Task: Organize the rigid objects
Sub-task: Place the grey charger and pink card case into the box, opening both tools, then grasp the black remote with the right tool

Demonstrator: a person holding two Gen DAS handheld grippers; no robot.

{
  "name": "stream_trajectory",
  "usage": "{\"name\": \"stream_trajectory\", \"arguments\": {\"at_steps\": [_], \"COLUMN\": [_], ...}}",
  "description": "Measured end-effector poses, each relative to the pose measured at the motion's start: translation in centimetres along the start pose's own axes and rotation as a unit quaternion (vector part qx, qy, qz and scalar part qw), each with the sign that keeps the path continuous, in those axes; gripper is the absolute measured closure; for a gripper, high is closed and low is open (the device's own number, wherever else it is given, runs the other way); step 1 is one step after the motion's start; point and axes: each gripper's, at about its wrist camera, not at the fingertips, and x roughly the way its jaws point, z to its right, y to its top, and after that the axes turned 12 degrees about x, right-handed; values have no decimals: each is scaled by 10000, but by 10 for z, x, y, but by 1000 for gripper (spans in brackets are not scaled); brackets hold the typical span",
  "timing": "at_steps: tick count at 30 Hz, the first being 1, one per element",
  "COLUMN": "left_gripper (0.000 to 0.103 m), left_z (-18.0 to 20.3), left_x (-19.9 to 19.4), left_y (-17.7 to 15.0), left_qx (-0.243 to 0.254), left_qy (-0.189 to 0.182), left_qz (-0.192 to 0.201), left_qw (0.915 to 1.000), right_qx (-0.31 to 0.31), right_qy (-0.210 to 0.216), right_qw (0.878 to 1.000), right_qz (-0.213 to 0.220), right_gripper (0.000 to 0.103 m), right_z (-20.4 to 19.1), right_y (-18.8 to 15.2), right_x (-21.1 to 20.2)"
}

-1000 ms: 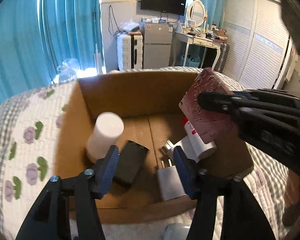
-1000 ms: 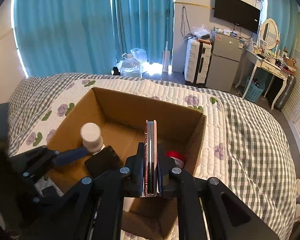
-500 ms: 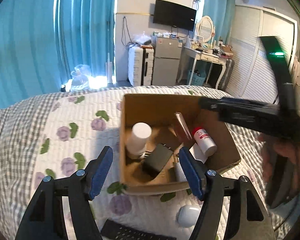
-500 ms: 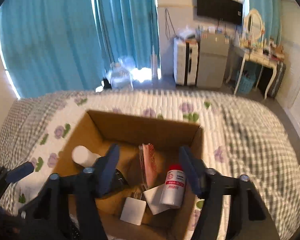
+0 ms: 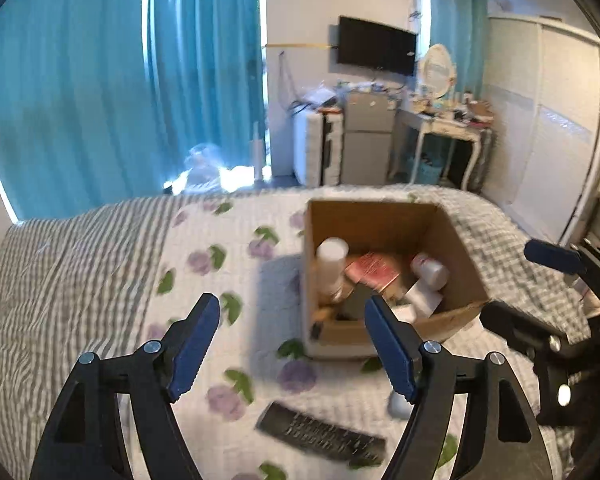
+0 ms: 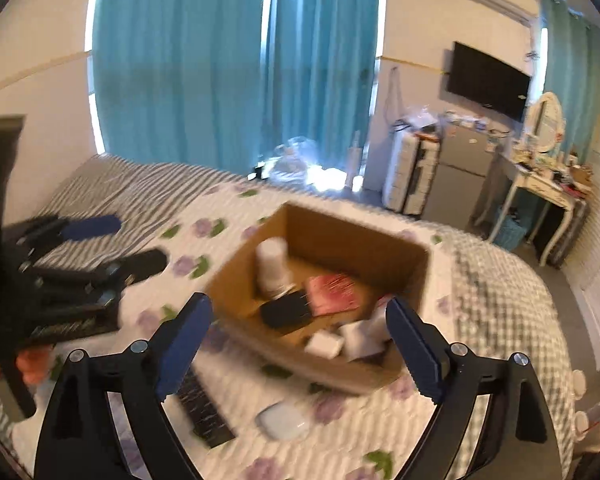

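Note:
A cardboard box (image 5: pixel 462 240) (image 6: pixel 344 246) stands on the bed. In it lie a red patterned case (image 5: pixel 372 270) (image 6: pixel 332 294), a white cylinder (image 5: pixel 331 258) (image 6: pixel 272 264), a red-capped white bottle (image 5: pixel 430 270), a black flat item (image 6: pixel 286 312) and white blocks (image 6: pixel 326 346). A black remote (image 5: pixel 320 436) (image 6: pixel 202 406) and a pale rounded object (image 6: pixel 282 422) lie on the quilt in front of the box. My left gripper (image 5: pixel 296 350) is open and empty above the quilt, left of the box. My right gripper (image 6: pixel 298 354) is open and empty over the box's near edge.
The bed has a flowered white quilt (image 5: pixel 204 276) and a checked cover (image 6: pixel 496 300). Teal curtains (image 5: pixel 120 92), a suitcase (image 5: pixel 318 148), a small fridge (image 5: pixel 366 140), a dressing table (image 5: pixel 448 132) and wardrobes (image 5: pixel 548 128) stand beyond the bed.
My right gripper opened and let the red case go into the box, where it now lies flat. Both grippers pulled back and up from the box; the remote came into view.

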Motion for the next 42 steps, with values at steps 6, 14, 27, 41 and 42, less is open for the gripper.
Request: {"name": "stream_trajectory", "arguments": {"at_steps": [6,14,27,41,42], "left_gripper": [25,25,25,25,25], "left_z": [-1,-5,-26,4,8], "left_x": [15,48,62,61,62], "left_y": [-53,-133,-167,-134,-132], "left_qx": [-274,-188,-417,-350,-320], "left_qy": [172,414,455,186,149], "left_qz": [-361,-1229,-1671,-1425,-1416], "left_qw": [9988,9914,9840,9890,9893], "right_qx": [19,-123,-962,-392,-292], "right_qy": [251,597,626,743,715], "right_qw": [9983,9896,9776,9900,9913], "right_qz": [-518,-1305,-1765,-1134,-1063], "right_gripper": [14,14,57,84,84], "right_z": [-14,-34,-83,-38,-31], "right_y": [-46,-121,-157,-143,-140], "right_x": [35,101,160,87,79]}}
